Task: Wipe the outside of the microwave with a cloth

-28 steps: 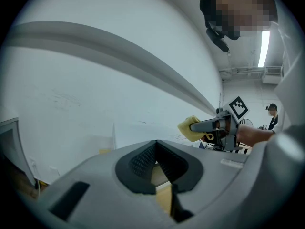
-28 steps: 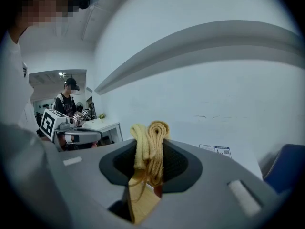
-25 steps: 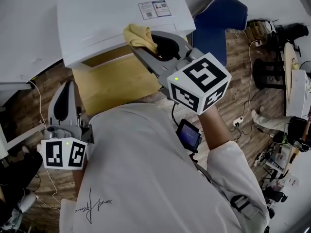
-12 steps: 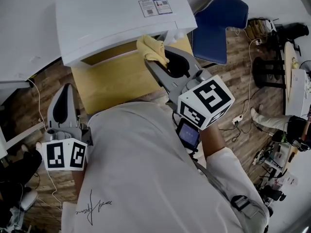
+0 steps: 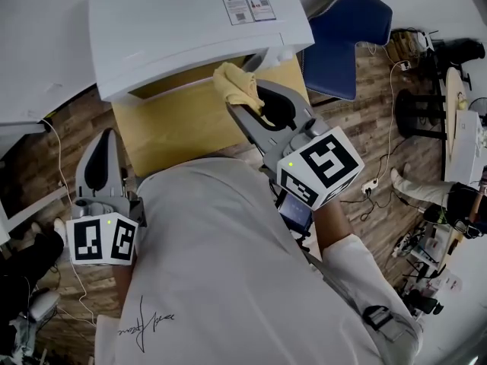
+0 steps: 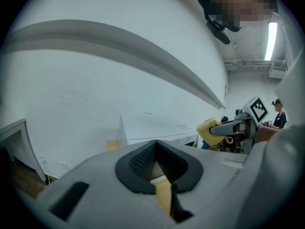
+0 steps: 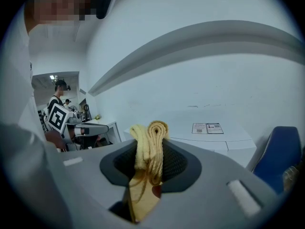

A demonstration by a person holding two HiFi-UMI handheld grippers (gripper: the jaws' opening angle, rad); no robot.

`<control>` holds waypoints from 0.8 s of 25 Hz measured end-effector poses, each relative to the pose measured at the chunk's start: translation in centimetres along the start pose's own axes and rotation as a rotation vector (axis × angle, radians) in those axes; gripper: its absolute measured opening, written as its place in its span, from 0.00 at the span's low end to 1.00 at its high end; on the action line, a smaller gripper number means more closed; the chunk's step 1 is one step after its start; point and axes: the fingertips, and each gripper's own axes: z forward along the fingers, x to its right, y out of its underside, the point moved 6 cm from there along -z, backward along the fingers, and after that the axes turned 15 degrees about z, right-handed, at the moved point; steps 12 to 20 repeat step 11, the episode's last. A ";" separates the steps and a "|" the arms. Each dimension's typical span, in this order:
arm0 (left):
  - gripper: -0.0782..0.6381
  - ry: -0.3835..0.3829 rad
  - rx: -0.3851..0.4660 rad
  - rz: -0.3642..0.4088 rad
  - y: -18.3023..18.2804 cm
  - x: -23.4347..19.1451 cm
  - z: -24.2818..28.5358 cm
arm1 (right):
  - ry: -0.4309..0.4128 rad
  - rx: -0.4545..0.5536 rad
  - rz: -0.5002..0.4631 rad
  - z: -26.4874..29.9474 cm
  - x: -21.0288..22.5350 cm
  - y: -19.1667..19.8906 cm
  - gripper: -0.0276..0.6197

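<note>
Two tongs: right tongs [image 5: 245, 103] pinching the yellow cloth [image 5: 237, 84] just ahead by the microwave [image 5: 175, 21]; left tongs [image 5: 106, 134] pressed together, empty.

From here the microwave [image 5: 183, 29] casing looks smooth, white and matt, with a paper label [image 5: 249, 9]. The cloth [image 5: 238, 84] is soft, ropy yellow fabric. My right claw [image 5: 245, 101] is matt grey plastic with ribbed black pads [image 7: 177, 163]. The table [image 5: 175, 124] is smooth pale wood.

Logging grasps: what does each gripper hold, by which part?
Right gripper pinches the yellow cloth by its lower part, folds poking past the fingers. Left gripper: shut, empty.
</note>
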 end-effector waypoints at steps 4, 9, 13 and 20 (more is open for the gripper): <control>0.10 0.018 0.013 -0.042 -0.2 0.1 0.2 | -0.003 -0.014 -0.001 0.1 -0.1 0.1 0.23; 0.10 0.021 0.016 -0.038 -0.5 0.1 0.3 | -0.004 -0.020 -0.001 0.1 -0.4 0.2 0.23; 0.10 0.026 0.015 -0.046 -0.4 0.0 0.3 | -0.006 -0.024 -0.007 0.2 -0.6 0.2 0.23; 0.10 0.026 0.015 -0.046 -0.4 0.0 0.3 | -0.006 -0.024 -0.007 0.2 -0.6 0.2 0.23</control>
